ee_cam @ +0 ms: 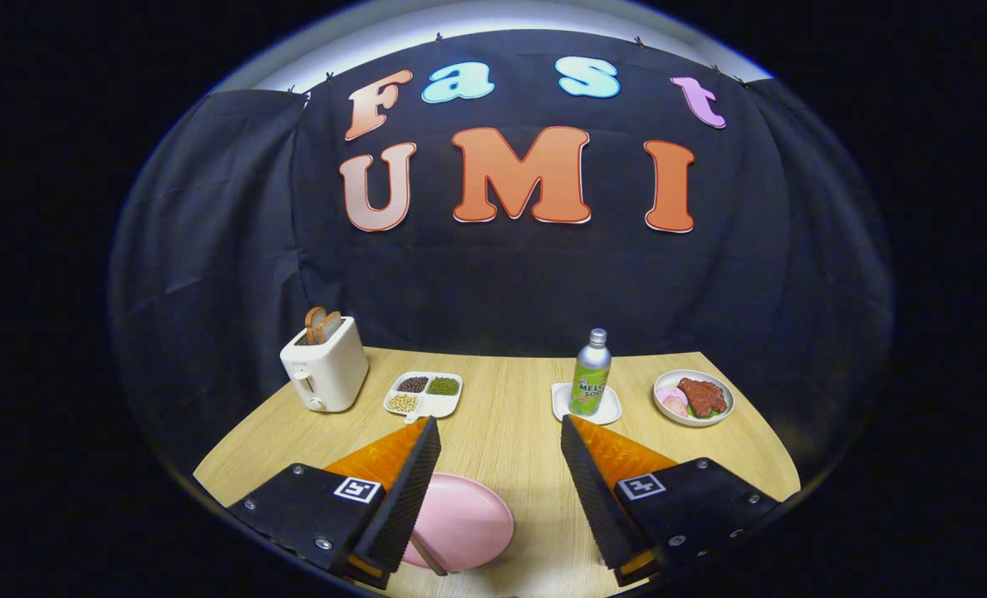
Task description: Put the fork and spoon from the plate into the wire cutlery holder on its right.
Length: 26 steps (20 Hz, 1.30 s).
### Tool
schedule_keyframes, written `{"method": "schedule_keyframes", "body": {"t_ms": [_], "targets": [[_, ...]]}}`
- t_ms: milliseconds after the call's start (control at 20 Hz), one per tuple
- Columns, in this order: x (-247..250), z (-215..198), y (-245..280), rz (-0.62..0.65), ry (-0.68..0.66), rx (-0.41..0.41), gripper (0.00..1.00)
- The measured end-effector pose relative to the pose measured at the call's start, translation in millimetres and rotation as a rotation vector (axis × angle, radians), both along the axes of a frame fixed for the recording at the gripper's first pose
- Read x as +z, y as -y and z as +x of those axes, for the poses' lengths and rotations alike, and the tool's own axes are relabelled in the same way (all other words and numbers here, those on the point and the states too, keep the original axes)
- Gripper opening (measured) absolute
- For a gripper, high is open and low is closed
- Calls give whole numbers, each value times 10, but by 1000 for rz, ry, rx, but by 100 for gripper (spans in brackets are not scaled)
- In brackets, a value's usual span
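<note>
We see the gripper [500, 432] with its two fingers spread wide apart, gripping nothing and touching nothing we can make out. The pink plate [464, 522] serves as our landmark: it lies on the wooden table [502, 448] low between the fingers, its left part hidden behind the left finger. At the plate's near left edge, a thin dark handle [427, 555] slants out from behind that finger (whether it belongs to the fork or the spoon we cannot tell).

Beyond the plate and to its left stands a white toaster [325, 370] with slices of bread [321, 325] rising from its slots. Just right of the toaster, also beyond the plate, sits a divided white dish [424, 394] holding dark, green and pale beans. Beyond the plate and to its right, a green drink bottle [590, 374] stands upright on a small white coaster [586, 404], and farther right a bowl [694, 398] holds meat and sliced ham. Black cloth hangs behind the table as the booth's wall.
</note>
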<state>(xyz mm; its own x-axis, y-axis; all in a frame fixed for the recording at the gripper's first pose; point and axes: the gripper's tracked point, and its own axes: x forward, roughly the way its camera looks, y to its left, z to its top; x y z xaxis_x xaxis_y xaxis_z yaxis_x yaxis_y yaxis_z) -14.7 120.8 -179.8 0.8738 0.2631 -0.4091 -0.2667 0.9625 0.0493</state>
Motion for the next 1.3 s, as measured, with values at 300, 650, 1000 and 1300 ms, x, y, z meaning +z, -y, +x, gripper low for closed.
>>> {"method": "schedule_keyframes", "body": {"t_ms": [300, 650, 1000, 1300], "targets": [[-341, -71, -327, -59, -49, 63, 89], [-941, -230, -619, -117, -206, 152, 90], [-1488, -510, -760, -209, -393, 286, 90], [-1767, -756, -897, -299, -502, 424, 90]]}}
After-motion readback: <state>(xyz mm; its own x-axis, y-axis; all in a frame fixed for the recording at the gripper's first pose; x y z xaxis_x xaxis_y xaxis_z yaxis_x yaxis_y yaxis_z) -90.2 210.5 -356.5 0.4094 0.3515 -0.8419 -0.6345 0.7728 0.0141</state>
